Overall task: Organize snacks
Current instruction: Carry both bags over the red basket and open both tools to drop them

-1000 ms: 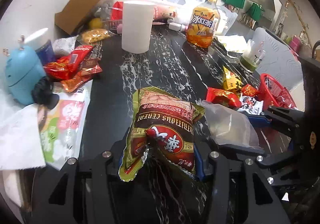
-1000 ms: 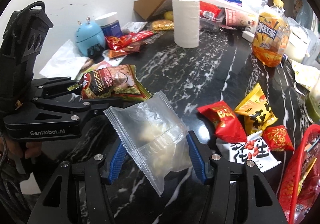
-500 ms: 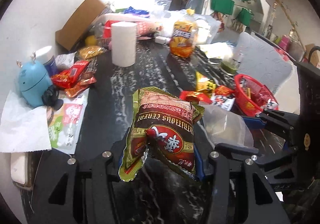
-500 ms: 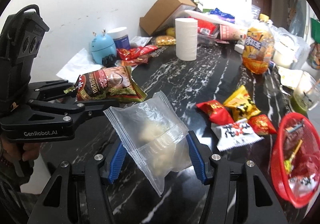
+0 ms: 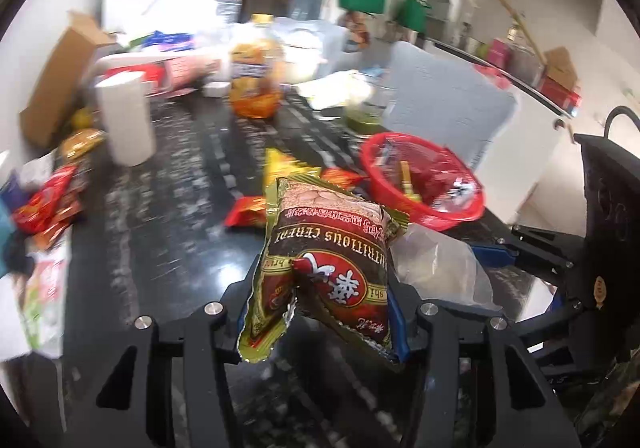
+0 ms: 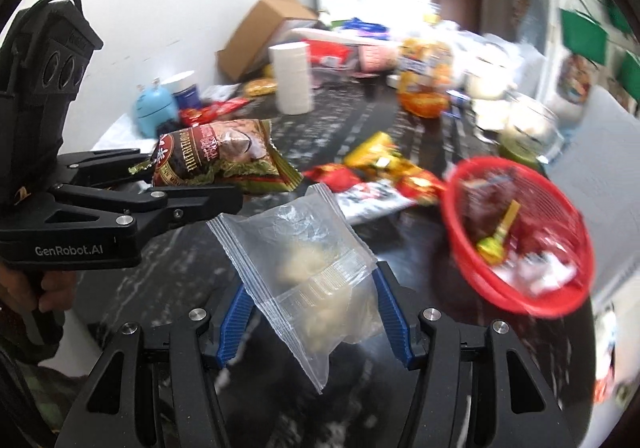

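My left gripper (image 5: pixel 320 308) is shut on a brown and green cereal packet (image 5: pixel 324 264), held up above the dark marble table (image 5: pixel 160 232). The same packet (image 6: pixel 224 159) shows at the left of the right wrist view, in the left gripper (image 6: pixel 208 183). My right gripper (image 6: pixel 312 312) is shut on a clear zip bag (image 6: pixel 308 272) with pale pieces inside; this zip bag (image 5: pixel 436 268) hangs just right of the cereal packet. A red basket (image 6: pixel 520 232) with wrapped snacks stands ahead to the right, also the red basket (image 5: pixel 420 179) beyond the packet.
Loose red and yellow snack packets (image 6: pixel 376 171) lie between the grippers and the basket. A paper roll (image 5: pixel 124 119), an orange drink bottle (image 5: pixel 254 83), a cardboard box (image 5: pixel 60 75) and a blue gadget (image 6: pixel 154 109) stand farther back. More red packets (image 5: pixel 48 203) lie at the left.
Both grippers have lifted and swung right with their packets still held. The red basket has come from the right edge toward the middle of both views, and the views are now blurred.
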Available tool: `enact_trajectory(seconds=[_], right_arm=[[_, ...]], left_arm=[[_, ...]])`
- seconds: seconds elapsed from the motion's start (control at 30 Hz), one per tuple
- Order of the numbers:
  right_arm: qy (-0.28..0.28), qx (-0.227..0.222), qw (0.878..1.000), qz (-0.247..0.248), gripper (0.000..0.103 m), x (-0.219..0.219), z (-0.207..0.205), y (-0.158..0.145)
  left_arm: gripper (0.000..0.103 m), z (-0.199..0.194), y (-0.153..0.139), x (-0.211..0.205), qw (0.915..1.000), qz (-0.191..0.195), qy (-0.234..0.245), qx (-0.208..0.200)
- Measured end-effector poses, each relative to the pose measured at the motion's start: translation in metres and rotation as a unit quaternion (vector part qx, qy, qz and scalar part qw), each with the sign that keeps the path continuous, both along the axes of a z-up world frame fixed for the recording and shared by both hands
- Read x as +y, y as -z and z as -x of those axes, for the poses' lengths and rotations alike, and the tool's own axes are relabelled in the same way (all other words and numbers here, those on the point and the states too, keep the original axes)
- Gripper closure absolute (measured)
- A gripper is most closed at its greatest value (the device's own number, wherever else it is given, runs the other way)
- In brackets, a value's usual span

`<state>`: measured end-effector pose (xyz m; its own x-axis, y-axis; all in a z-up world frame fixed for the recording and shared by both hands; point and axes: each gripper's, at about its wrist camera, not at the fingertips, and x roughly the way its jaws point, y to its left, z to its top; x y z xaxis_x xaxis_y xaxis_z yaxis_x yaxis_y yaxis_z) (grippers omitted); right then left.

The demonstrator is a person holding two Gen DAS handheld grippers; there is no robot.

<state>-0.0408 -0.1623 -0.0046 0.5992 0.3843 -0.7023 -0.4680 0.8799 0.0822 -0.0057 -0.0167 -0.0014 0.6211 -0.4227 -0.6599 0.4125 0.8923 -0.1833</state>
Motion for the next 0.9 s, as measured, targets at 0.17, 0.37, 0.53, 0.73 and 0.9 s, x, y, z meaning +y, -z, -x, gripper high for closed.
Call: enact_trajectory(seconds=[0.17, 0.37, 0.53, 0.73, 0.9], right_arm=[[0.046, 0.002, 0.999, 0.001, 0.044, -0.030, 0.004, -0.001], [0.089, -0.010, 0.996, 0.012, 0.044, -0.058, 0.002, -0.008], [0.114, -0.019, 0.993, 0.016, 0.044, -0.076, -0.004, -0.014], [0.137, -0.023, 0.990, 0.020, 0.044, -0.094, -0.018, -0.017], [0.157, -0.031, 0.987, 0.029, 0.044, -0.109, -0.032, -0.020]], left_arm=[[0.052, -0.009, 0.000, -0.031, 0.9989, 0.010, 0.044, 0.006], [0.052, -0.021, -0.005, -0.061, 0.9960, 0.026, 0.084, 0.011], [0.052, -0.036, -0.011, -0.079, 0.9949, 0.021, 0.098, 0.009], [0.052, -0.053, -0.017, -0.095, 0.9941, 0.018, 0.107, 0.000], [0.052, -0.067, -0.019, -0.106, 0.9943, 0.006, 0.106, -0.013]])
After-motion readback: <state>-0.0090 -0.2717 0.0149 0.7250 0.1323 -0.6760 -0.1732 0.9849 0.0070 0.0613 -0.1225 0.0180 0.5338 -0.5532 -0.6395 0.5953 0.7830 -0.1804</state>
